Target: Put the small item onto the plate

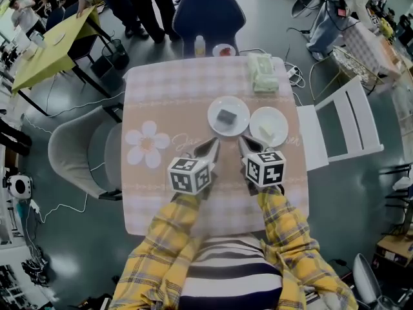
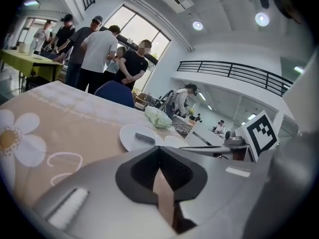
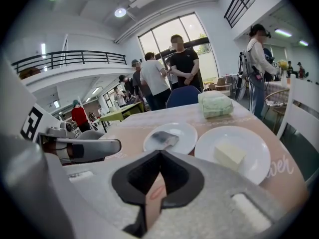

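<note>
Both closed and empty, my left gripper point(image 1: 213, 144) and right gripper point(image 1: 245, 143) must withdraw without nudging the centre-frame plate point(image 1: 218, 127) bearing the grey block point(image 1: 226, 115).

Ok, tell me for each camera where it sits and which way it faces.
Head view: on the person's head, looking steeply down at the table; shows plaid sleeves, left gripper, right gripper.
Left gripper view: on the left gripper, looking along its shut jaws toward the grey item's plate; right gripper shows at right.
Right gripper view: on the right gripper, looking along its shut jaws at that plate and the pale block's plate; left gripper at left.
Shared: all three show the grey item's plate.
</note>
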A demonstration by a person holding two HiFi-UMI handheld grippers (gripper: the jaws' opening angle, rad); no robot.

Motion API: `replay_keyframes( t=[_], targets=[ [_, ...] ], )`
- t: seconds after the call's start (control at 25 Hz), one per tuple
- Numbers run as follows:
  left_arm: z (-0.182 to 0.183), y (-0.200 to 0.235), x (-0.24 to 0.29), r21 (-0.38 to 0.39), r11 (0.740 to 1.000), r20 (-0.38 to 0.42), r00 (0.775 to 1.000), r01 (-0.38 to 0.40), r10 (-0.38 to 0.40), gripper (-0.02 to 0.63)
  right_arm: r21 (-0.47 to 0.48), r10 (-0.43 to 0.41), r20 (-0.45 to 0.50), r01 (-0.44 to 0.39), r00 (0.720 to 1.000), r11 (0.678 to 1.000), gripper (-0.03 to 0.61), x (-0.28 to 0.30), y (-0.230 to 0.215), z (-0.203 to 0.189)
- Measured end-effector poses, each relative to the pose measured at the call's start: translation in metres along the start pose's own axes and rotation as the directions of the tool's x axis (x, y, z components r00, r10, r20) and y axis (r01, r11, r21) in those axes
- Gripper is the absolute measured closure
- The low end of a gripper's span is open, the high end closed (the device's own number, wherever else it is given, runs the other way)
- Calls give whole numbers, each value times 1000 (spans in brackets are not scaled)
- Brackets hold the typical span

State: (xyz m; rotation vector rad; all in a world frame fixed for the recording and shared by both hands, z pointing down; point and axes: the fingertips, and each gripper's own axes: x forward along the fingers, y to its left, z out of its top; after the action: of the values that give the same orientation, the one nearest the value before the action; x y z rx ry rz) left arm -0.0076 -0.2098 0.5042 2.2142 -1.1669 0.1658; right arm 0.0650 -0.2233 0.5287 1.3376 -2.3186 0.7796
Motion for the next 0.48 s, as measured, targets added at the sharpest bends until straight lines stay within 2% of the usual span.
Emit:
replay_keyframes(
  t=[0.24, 0.48],
  targets=[
    [-8, -14, -23, -3, 1000, 11, 1000, 16, -16, 611, 11, -6, 20, 6, 1000, 1000, 581, -22, 10, -7],
    [-24, -23, -39, -13, 999, -2, 999, 32, -32, 611, 3, -10, 5, 10, 1000, 1000, 581, -46, 21, -31]
  ],
)
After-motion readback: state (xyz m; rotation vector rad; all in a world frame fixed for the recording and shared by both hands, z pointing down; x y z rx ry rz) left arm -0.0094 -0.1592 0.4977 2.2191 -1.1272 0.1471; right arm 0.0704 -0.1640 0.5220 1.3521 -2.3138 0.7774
